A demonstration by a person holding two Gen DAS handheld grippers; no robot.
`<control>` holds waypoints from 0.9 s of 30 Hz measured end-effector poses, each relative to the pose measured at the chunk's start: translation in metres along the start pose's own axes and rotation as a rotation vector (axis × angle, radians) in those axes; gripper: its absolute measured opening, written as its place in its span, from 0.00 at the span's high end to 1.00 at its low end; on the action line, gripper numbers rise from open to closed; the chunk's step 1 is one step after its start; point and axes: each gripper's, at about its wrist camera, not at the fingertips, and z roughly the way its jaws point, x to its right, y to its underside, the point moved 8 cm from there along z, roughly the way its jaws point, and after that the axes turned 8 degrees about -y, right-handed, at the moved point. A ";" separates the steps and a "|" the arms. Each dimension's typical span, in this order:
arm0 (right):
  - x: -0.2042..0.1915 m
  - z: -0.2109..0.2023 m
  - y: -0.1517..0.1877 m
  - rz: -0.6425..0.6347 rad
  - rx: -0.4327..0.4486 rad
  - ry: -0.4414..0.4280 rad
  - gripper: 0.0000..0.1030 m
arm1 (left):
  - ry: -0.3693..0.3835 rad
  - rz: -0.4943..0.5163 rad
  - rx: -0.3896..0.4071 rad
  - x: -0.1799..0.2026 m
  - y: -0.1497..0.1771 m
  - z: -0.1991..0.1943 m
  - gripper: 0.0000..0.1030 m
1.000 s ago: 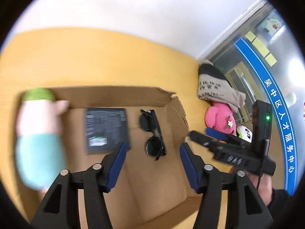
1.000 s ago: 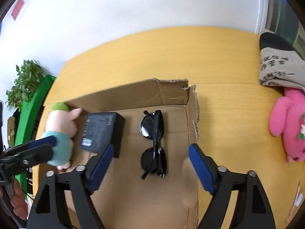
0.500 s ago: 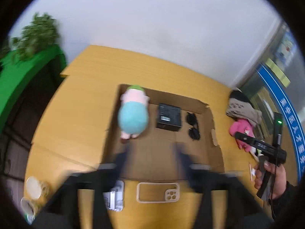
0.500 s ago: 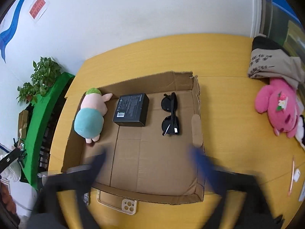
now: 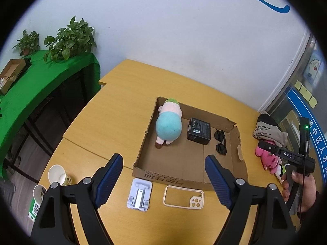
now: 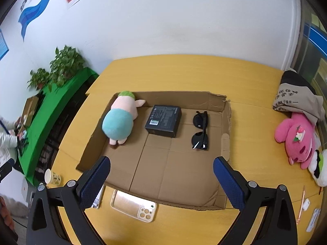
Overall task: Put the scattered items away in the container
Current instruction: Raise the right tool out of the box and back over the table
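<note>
Both grippers hover with fingers spread wide and empty, above the near edge of the cardboard tray.

Nearest, the left gripper [image 5: 163, 175] and right gripper [image 6: 161, 175] hold nothing. Just below them on the yellow table [image 5: 106, 122] lie a white phone stand [image 5: 139, 194] and a cream phone case [image 5: 183, 196], outside the tray's front wall. Farther on, inside the cardboard tray [image 6: 169, 167], a plush pig [image 6: 119, 120], black box [image 6: 164, 120] and sunglasses [image 6: 201, 130] line the far side.
</note>
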 end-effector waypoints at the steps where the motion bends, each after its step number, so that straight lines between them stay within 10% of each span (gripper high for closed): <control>1: -0.003 0.001 0.002 -0.005 -0.004 -0.002 0.01 | -0.007 -0.005 0.003 -0.002 0.004 -0.002 0.20; 15: -0.061 0.029 0.023 -0.114 -0.039 -0.025 0.01 | -0.028 0.011 -0.074 -0.020 0.056 0.000 0.20; 27: -0.085 -0.003 0.017 -0.123 0.010 0.055 0.01 | 0.058 0.115 -0.053 -0.013 0.030 0.013 0.20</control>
